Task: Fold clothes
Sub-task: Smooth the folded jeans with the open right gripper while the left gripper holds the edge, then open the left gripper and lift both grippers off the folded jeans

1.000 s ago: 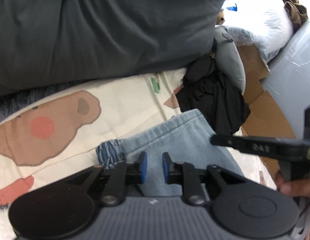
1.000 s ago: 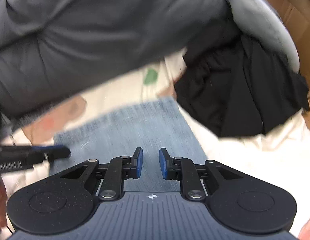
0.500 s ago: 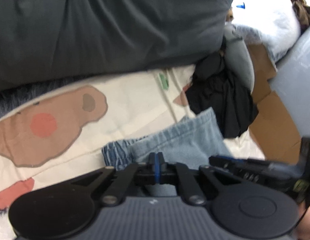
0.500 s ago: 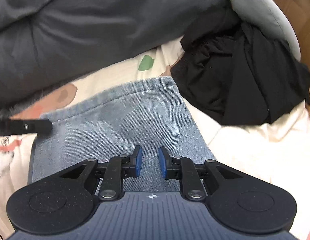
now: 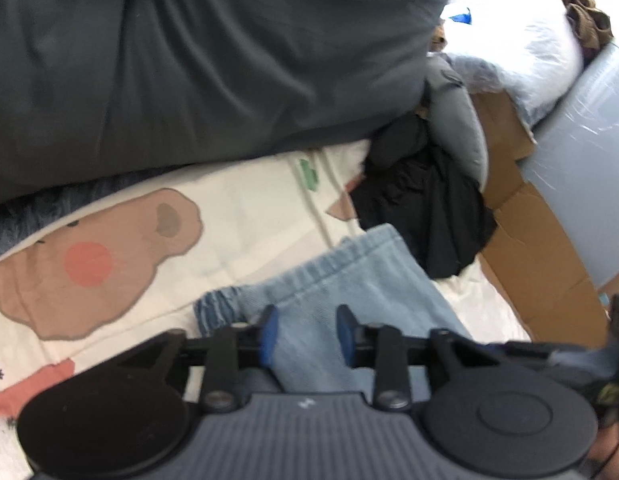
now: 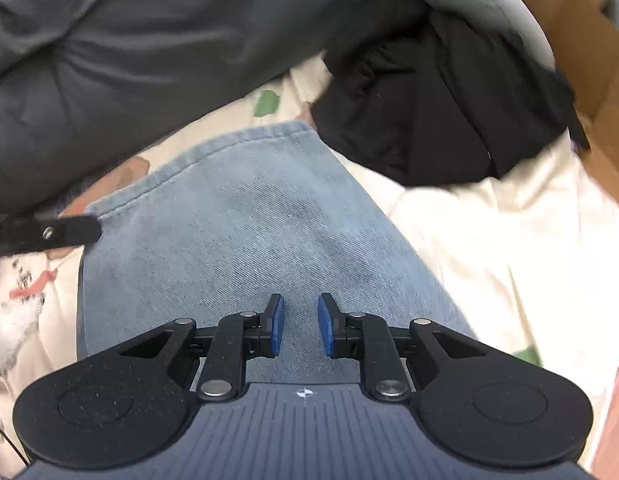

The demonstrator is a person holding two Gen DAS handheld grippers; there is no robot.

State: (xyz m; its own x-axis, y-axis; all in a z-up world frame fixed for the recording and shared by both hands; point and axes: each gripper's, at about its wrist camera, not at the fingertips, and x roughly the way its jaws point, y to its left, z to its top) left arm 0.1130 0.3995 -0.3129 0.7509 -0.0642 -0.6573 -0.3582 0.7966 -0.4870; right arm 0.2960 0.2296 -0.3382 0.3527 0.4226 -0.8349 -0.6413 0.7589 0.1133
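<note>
Broadly, a cream printed blanket (image 5: 245,216) carries everything, with a dark grey duvet (image 5: 197,64) heaped along its far edge and a black garment (image 6: 441,112) bunched toward its far right corner, against brown cardboard (image 5: 525,256). The light blue denim piece (image 6: 245,216) lies flat on the blanket's near middle, its long axis running from the near edge away toward the duvet and its stitched hem (image 6: 213,150) at the far end, just beside the black garment.

The right gripper (image 6: 301,326) hangs over the cloth's middle, jaws apart and empty. The left gripper (image 5: 305,334) sits at the denim's left edge by a bunched bit of fabric (image 5: 217,312), jaws wide apart, holding nothing.

Both tools stand at the near end looking along the length. Flat, narrow denim fits either a fold just laid down or one about to be taken.
</note>
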